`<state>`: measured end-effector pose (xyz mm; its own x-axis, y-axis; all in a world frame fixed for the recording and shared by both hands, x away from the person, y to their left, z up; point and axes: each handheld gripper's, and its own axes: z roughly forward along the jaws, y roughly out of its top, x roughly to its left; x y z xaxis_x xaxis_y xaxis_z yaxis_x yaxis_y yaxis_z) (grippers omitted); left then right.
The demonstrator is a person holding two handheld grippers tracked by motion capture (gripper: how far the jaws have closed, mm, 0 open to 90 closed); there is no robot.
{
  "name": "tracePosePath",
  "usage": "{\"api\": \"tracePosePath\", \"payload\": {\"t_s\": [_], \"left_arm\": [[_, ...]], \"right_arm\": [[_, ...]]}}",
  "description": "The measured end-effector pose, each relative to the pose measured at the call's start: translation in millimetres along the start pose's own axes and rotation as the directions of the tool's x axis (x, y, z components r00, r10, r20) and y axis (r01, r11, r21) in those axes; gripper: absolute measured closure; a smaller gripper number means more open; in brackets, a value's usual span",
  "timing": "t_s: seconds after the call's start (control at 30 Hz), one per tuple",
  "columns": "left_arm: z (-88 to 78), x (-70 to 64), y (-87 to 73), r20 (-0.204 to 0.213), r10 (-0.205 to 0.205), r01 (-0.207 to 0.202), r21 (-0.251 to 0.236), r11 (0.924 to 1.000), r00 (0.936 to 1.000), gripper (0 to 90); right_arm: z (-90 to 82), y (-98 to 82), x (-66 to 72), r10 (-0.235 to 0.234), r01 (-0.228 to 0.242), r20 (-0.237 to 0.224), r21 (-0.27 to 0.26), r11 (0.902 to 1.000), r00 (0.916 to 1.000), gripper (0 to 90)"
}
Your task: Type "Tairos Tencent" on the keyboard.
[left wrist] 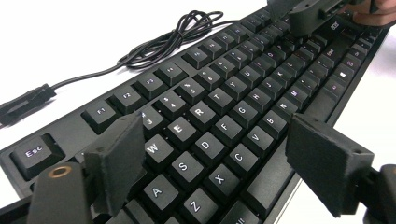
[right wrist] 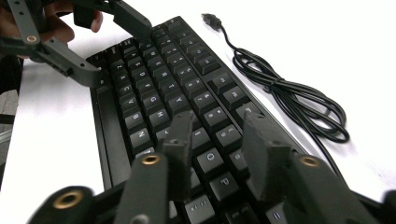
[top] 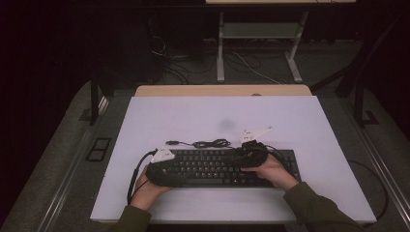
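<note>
While the black mechanical keyboard (top: 227,166) lies flat on the white counter (top: 217,116), near its front edge, both claws are held over the keys, one at each end. The left claw (left wrist: 229,158) is seen spread wide above the left-hand letter rows, with the W-to-C cluster of keys visible between its pads (left wrist: 122,158); nothing is gripped and no pad is pressed on a keycap. The right claw (right wrist: 219,144) is held narrower, its jaws fairly close together over the keys around O and P, yet no keycap is seen pinched between them (whether a fingertip brushes a key is hidden by the claw's own body). The keyboard's cable (top: 208,143) lies coiled just behind the board, with its USB plug (right wrist: 211,19) loose on the counter and connected to nothing.

The step in hand is judged to be handling at the keys, either pressing or pulling a cap. For it to be done well, one jaw tip should be brought squarely over a single keycap rather than across the gap between two, and the descent should be kept vertical so that neighbours are not struck. The board should be steadied by the other claw, since it could slide on the smooth counter. The cable is best left alone.
</note>
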<state>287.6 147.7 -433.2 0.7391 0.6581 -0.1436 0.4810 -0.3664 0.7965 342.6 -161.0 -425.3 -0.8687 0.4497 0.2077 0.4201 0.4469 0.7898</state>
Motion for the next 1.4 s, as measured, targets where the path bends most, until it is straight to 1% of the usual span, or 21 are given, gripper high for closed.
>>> {"api": "tracePosePath", "payload": {"t_s": [0.07,0.13,0.33,0.5,0.57,0.77,0.83,0.97,1.27,1.4], "left_arm": [[0.9,-0.4,0.5,0.003,0.005,-0.005,0.001,1.0000,1.0000,17.1],[1.8,-1.0,0.9,0.002,0.000,0.000,0.001,1.0000,1.0000,16.1],[2.1,-0.6,1.1,0.005,0.006,-0.006,-0.001,1.0000,1.0000,14.6],[2.4,-0.3,1.0,0.008,0.005,-0.005,-0.007,1.0000,1.0000,14.0],[2.6,-0.5,0.9,0.007,0.008,-0.007,-0.012,0.9999,0.9999,13.5],[3.8,-1.6,0.9,-0.001,0.013,-0.013,-0.018,0.9998,0.9999,11.8],[4.4,-2.5,1.1,-0.007,0.010,-0.010,-0.019,0.9998,0.9999,9.0],[5.8,-2.8,1.5,-0.021,0.003,-0.003,-0.015,0.9999,0.9998,0.6],[6.3,-2.8,1.1,-0.022,0.003,-0.003,-0.010,0.9999,0.9998,0.0],[6.3,-2.4,0.9,-0.019,0.005,-0.005,-0.009,1.0000,0.9998,0.0]], "right_arm": [[3.0,2.0,1.1,-0.006,0.006,-0.007,0.006,1.0000,1.0000,68.3],[5.6,4.1,2.0,-0.008,0.008,-0.013,0.011,0.9999,0.9999,70.8],[12.8,6.8,1.6,-0.011,0.011,-0.024,0.024,0.9996,0.9997,77.7],[15.1,5.8,0.8,-0.006,0.006,-0.026,0.017,0.9998,0.9996,86.6],[16.0,6.2,2.1,-0.009,0.009,-0.025,0.014,0.9999,0.9997,88.4],[20.8,5.7,5.4,-0.024,0.025,-0.023,0.028,0.9993,0.9994,89.0],[22.2,5.3,5.6,-0.024,0.025,-0.020,0.035,0.9991,0.9995,89.0],[25.0,4.2,6.0,-0.025,0.026,-0.018,0.052,0.9983,0.9995,89.0],[29.6,3.3,8.1,-0.035,0.036,-0.012,0.080,0.9962,0.9993,89.0],[30.3,3.2,7.9,-0.038,0.039,-0.012,0.083,0.9958,0.9992,89.0]]}}
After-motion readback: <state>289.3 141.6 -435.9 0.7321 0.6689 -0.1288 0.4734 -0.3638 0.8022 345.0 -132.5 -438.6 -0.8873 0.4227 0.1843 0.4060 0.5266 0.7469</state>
